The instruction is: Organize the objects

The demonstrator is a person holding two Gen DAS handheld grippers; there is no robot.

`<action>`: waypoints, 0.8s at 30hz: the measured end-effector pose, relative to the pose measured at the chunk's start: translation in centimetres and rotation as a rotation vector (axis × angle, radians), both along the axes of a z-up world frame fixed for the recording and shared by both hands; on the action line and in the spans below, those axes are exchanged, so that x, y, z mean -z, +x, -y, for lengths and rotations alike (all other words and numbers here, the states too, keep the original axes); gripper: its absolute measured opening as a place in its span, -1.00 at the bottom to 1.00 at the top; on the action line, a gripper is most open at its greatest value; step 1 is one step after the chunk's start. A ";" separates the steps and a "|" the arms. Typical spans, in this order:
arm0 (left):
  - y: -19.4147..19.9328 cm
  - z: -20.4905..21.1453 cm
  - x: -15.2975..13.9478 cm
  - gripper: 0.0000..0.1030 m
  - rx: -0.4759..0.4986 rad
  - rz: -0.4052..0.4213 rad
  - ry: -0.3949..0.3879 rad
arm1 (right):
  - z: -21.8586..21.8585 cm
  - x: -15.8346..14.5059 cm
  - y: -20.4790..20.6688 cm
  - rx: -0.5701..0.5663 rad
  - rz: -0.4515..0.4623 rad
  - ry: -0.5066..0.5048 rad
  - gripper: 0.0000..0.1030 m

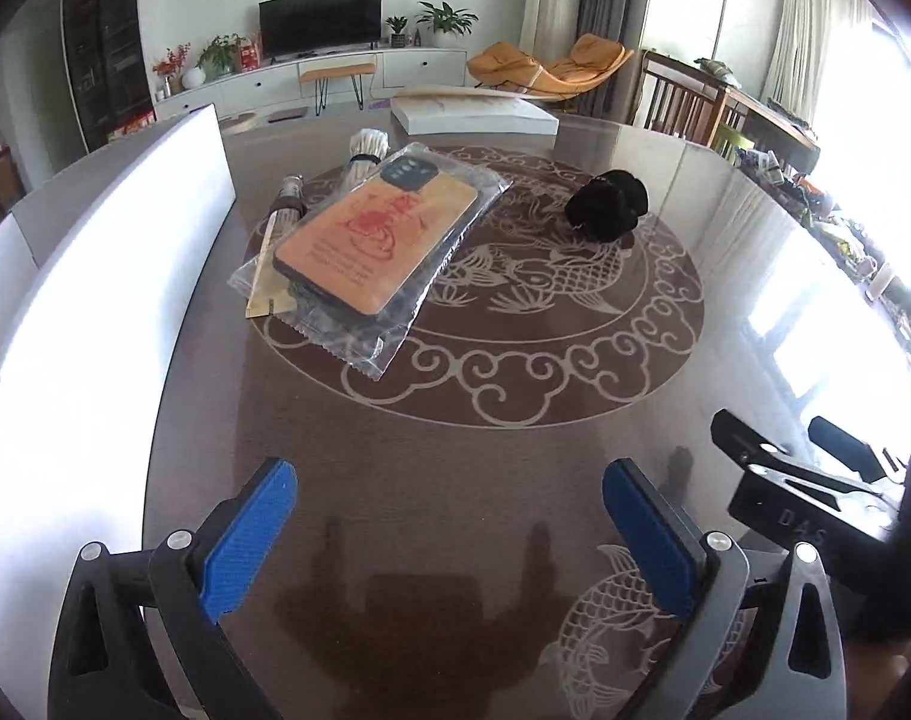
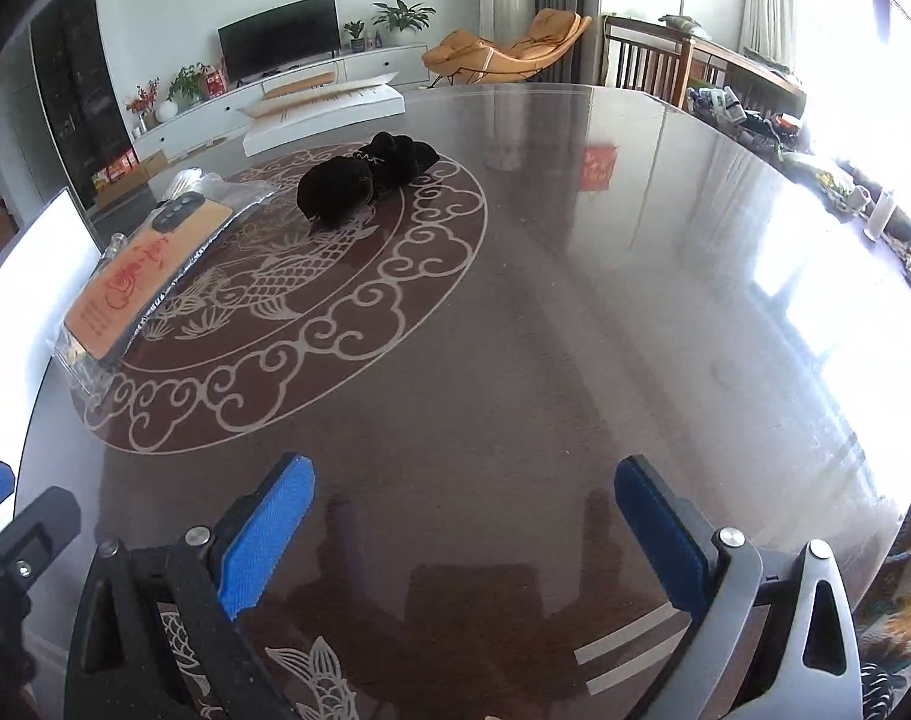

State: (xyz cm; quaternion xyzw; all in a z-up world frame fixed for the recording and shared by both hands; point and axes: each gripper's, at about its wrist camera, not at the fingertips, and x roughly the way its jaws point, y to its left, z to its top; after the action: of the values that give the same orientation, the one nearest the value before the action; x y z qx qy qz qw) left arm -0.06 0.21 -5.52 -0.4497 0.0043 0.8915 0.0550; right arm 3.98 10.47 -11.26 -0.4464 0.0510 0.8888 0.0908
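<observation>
An orange phone case in a clear plastic bag [image 1: 376, 246] lies on the glossy brown table, left of centre; it also shows in the right wrist view [image 2: 149, 276]. Under and beside it lie two bundles of pale sticks [image 1: 365, 159] and a thin paper packet [image 1: 263, 276]. A black velvet pouch [image 1: 605, 204] sits to its right, also in the right wrist view [image 2: 365, 180]. My left gripper [image 1: 449, 540] is open and empty, well short of the bag. My right gripper [image 2: 464, 540] is open and empty, near the table's front edge.
A white box [image 1: 95, 276] stands along the table's left side. A flat white box [image 1: 473, 114] with a board on it lies at the far edge, also seen in the right wrist view [image 2: 323, 114]. Clutter [image 2: 755, 114] lines the far right.
</observation>
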 end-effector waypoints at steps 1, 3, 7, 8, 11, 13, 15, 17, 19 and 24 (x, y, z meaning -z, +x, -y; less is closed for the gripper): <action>-0.1 0.1 0.5 1.00 -0.001 0.010 -0.010 | 0.3 0.1 0.1 -0.002 0.001 0.002 0.96; -0.6 0.3 1.4 1.00 0.002 0.027 -0.003 | 0.5 0.4 0.1 -0.008 0.004 -0.005 0.96; -0.6 0.4 2.2 1.00 -0.001 0.025 -0.008 | 0.5 0.8 0.0 -0.002 0.017 -0.013 0.96; -0.6 0.3 2.2 1.00 0.010 0.026 -0.007 | 0.4 0.8 0.0 0.001 0.020 -0.017 0.96; -0.8 0.0 2.3 1.00 0.024 0.030 -0.024 | 0.3 0.9 -0.1 0.007 0.025 -0.024 0.96; -0.9 -0.1 2.3 1.00 0.027 0.034 -0.041 | 0.4 1.0 -0.1 0.007 0.026 -0.019 0.96; -1.0 -0.3 2.3 1.00 0.031 0.038 -0.055 | 0.5 1.0 -0.1 0.006 0.029 -0.014 0.96; -1.1 -0.2 2.3 1.00 0.031 0.038 -0.054 | 0.6 1.0 -0.1 0.005 0.029 -0.013 0.97; -1.1 -0.2 2.3 1.00 0.030 0.037 -0.053 | 0.6 1.0 -0.1 0.005 0.030 -0.012 0.97; -1.1 -0.3 2.3 1.00 0.030 0.038 -0.053 | 1.0 1.2 -0.3 -0.001 0.042 0.014 1.00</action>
State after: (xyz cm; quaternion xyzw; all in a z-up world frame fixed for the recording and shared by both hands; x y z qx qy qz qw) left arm -1.13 0.47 -7.85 -0.4676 0.0336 0.8815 0.0567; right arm 3.70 9.50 -12.44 -0.4642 0.0424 0.8796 0.0945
